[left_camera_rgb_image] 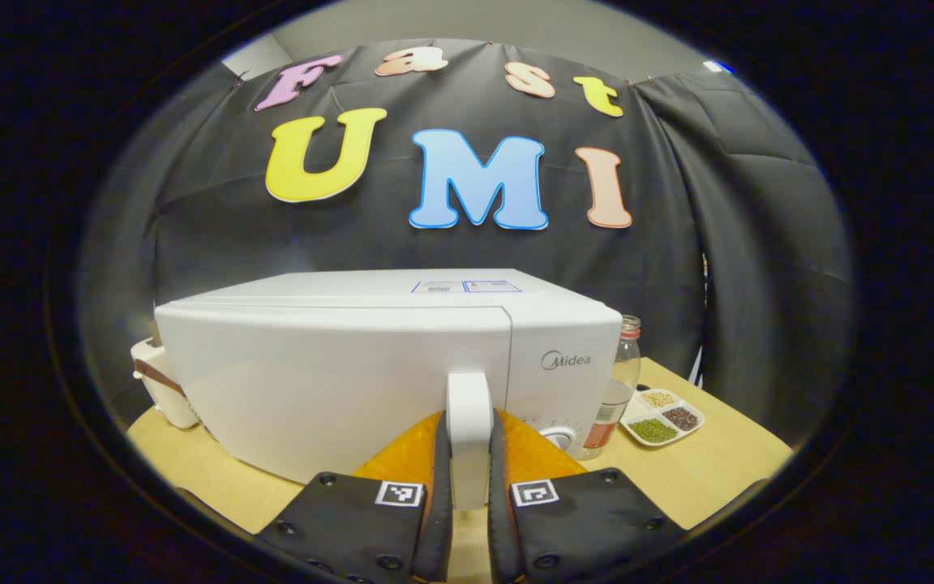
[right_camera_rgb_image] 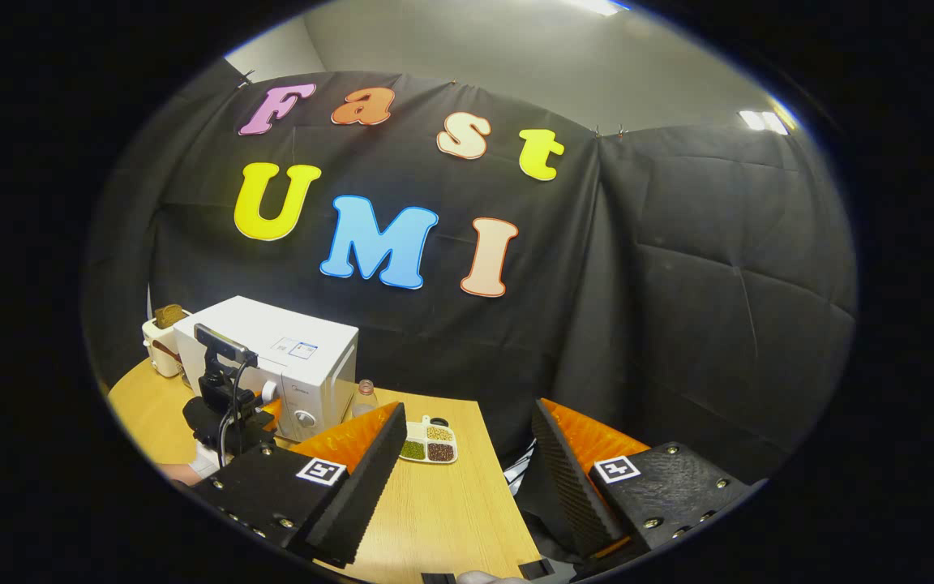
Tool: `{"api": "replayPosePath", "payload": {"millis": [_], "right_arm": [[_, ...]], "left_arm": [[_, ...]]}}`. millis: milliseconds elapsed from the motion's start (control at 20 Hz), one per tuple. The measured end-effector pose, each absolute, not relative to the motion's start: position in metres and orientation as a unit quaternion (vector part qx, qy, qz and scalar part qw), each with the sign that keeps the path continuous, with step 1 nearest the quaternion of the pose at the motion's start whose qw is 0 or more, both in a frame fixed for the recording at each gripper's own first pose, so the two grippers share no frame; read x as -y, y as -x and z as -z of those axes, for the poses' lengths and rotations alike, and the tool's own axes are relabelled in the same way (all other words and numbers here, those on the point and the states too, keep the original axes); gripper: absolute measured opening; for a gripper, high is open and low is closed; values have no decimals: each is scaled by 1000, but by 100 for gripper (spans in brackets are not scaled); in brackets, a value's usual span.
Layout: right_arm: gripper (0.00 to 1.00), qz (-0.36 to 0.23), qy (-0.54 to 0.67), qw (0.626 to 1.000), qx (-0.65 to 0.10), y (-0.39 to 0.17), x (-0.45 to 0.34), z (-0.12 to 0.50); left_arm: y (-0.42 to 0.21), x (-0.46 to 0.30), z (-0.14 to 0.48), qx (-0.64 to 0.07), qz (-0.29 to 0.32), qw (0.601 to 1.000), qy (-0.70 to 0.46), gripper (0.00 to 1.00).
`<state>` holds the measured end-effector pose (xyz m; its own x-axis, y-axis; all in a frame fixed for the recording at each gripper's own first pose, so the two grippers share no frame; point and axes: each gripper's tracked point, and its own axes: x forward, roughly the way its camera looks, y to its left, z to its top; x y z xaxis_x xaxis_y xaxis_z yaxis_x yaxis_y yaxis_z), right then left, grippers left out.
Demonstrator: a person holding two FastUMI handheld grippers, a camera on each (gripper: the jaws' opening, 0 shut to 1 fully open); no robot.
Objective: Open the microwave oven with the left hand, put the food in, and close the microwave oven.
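— Microwave sits on the table, door shut, a bottle and a sectioned dish just beside its right end. We find the handle standing upright at the door's right edge.

— Grip status?

— Left gripper is clenched on that handle, one finger to each side, both pressing. We see it level, pointed square at the door front.

— Handling?

— We judge the handle rigid and smooth, so the pads could slip if the pull runs off-axis. The door is hinged at the left, by our reading, and should swing in an arc; the oven looks light enough to slide on the table if the latch resists. Holding mid-handle, as now, seems sound.

— And the other side?

— Right gripper is released, jaws wide apart with nothing between them, hovering over the table edge well apart from the oven. From there we see the left unit at the door. We cannot identify the food.
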<state>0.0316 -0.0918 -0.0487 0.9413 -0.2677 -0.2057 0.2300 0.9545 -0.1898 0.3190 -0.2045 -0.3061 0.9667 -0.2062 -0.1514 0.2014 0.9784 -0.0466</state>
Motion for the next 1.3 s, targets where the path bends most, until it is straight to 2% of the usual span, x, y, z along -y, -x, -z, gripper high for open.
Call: {"api": "replayPosePath", "payload": {"millis": [200,750,850,950,1150,1300], "right_arm": [[95,122,83,982,-116,-32,87,49],[95,116,84,983,-115,-24,82,48],[95,116,84,983,-112,-22,83,44],[95,112,79,985,-106,-22,82,41],[95,95,73,988,-98,-19,73,38],[95,76,81,990,-85,-16,63,31]], "left_arm": [[-318,205,307,-84,99,991,13,17],[-316,203,305,-94,107,990,3,17],[-296,198,316,-115,102,988,8,17],[-269,188,306,-84,102,991,-8,18],[-223,161,313,-102,100,990,-17,17],[-199,146,312,-100,90,990,-40,24]]}}
